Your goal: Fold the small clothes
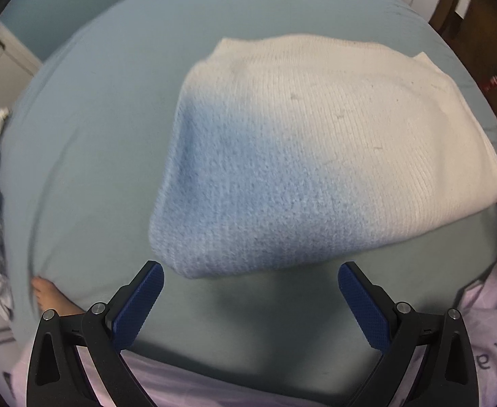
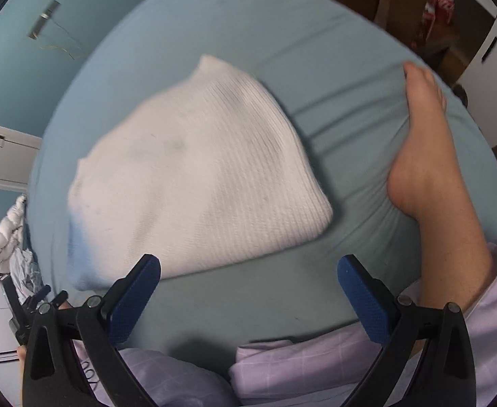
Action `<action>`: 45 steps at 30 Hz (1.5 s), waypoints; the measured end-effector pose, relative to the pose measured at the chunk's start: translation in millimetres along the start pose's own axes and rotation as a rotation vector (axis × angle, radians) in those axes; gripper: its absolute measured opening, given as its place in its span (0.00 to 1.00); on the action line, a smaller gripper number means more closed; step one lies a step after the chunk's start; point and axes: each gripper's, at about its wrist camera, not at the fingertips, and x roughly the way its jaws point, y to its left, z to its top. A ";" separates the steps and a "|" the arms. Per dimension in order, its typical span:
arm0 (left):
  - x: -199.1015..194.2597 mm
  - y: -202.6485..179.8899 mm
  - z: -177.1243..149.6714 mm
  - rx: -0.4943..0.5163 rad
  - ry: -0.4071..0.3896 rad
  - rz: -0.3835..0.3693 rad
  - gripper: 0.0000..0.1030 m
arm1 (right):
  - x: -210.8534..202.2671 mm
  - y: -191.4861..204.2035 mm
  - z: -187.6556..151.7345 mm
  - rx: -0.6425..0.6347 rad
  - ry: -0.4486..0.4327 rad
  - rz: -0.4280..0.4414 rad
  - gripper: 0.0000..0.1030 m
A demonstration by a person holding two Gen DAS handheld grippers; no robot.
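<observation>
The white knit garment [image 1: 302,149] lies folded into a compact bundle on the bed [image 1: 95,156]; my left tool [image 1: 251,300] and right tool [image 2: 249,296] both gape empty, so this piece looks finished.

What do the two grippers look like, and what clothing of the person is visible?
The left gripper and right gripper look alike: black angular link arms joined by round silver pins, each with two fingers faced in dark blue textured pads. No cables show on them. The person wears pale lilac clothing with a faint check; dark lettering shows at one edge.
</observation>
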 end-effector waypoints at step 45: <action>145.5 93.2 1.2 -0.639 0.409 -0.519 0.88 | 99.7 -34.6 56.7 0.157 0.258 0.000 0.36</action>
